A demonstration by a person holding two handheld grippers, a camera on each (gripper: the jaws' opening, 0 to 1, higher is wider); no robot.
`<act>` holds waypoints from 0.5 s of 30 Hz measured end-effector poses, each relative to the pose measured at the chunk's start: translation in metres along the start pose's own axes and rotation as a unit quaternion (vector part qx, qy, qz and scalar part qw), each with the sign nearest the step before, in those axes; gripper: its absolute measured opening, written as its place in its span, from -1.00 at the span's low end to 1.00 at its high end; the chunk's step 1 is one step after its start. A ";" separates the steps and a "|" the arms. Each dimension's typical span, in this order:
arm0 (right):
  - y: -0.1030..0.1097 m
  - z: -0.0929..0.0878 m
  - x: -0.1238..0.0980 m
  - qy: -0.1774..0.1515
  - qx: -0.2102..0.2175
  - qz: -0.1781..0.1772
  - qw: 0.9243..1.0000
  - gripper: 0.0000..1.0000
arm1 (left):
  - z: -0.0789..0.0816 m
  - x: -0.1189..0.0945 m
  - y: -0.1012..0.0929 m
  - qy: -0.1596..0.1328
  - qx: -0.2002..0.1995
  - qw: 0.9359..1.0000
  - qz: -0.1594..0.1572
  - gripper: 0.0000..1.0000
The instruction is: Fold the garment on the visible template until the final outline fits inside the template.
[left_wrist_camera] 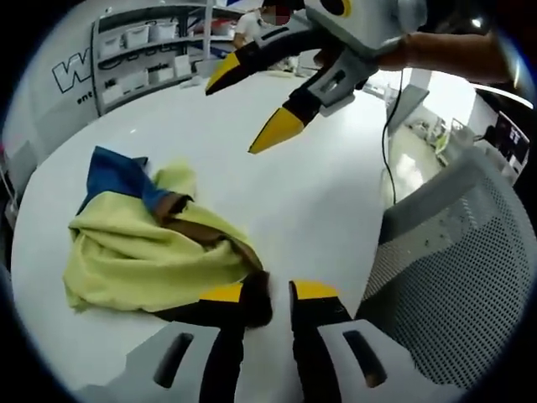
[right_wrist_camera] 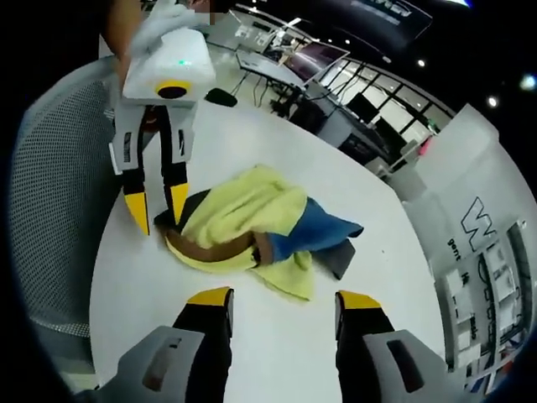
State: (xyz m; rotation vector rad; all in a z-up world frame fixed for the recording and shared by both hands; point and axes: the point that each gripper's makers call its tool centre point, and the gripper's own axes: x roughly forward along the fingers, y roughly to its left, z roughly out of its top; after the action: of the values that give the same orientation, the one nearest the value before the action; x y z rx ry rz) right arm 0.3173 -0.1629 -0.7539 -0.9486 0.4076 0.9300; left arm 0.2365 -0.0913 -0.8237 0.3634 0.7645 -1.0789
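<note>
Jaws of the left gripper (left_wrist_camera: 267, 295), black with yellow tips, stand narrow at the bottom centre of the left gripper view, pinching a dark edge of the garment; in the right gripper view the same gripper (right_wrist_camera: 156, 206) descends from the upper left with its tips at the cloth's dark corner. Jaws of the right gripper (right_wrist_camera: 284, 304) stand wide apart at the bottom of the right gripper view, holding nothing; the left gripper view shows this gripper (left_wrist_camera: 252, 105) at top centre, above the table and well apart from the cloth.

The crumpled pale-yellow garment with blue, brown and dark panels (left_wrist_camera: 147, 243) lies bunched at left of centre on the round white table (left_wrist_camera: 319, 193); in the right gripper view it (right_wrist_camera: 252, 222) sits mid-frame. A grey mesh chair back (left_wrist_camera: 453, 277) fills the right. No template outline can be made out on the tabletop.

Judged from its folds, the fabric is light, soft and limp: it will drape and drag rather than hold shape. Hems and corners appear the surest holds; the free blue edge seems a suitable grip for the open gripper.
</note>
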 end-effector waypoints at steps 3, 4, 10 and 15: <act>0.002 -0.001 0.001 0.002 0.000 0.004 1.000 -0.10 | -0.001 0.003 0.002 0.003 -0.003 1.000 0.000 -0.71; 0.003 -0.001 0.001 0.002 0.001 0.005 1.000 -0.10 | -0.001 0.004 0.002 0.003 -0.004 1.000 0.001 -0.72; 0.007 -0.001 0.003 0.003 0.004 0.011 1.000 -0.11 | -0.002 0.009 0.005 0.003 -0.012 1.000 0.003 -0.86; 0.009 -0.001 0.004 0.002 0.005 0.015 1.000 -0.11 | -0.002 0.009 0.004 0.000 -0.016 1.000 -0.003 -0.96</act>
State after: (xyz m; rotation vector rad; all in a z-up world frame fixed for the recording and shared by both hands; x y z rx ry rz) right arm 0.3120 -0.1590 -0.7617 -0.9376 0.4297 0.9527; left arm 0.2415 -0.0938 -0.8319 0.3348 0.7816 -1.0713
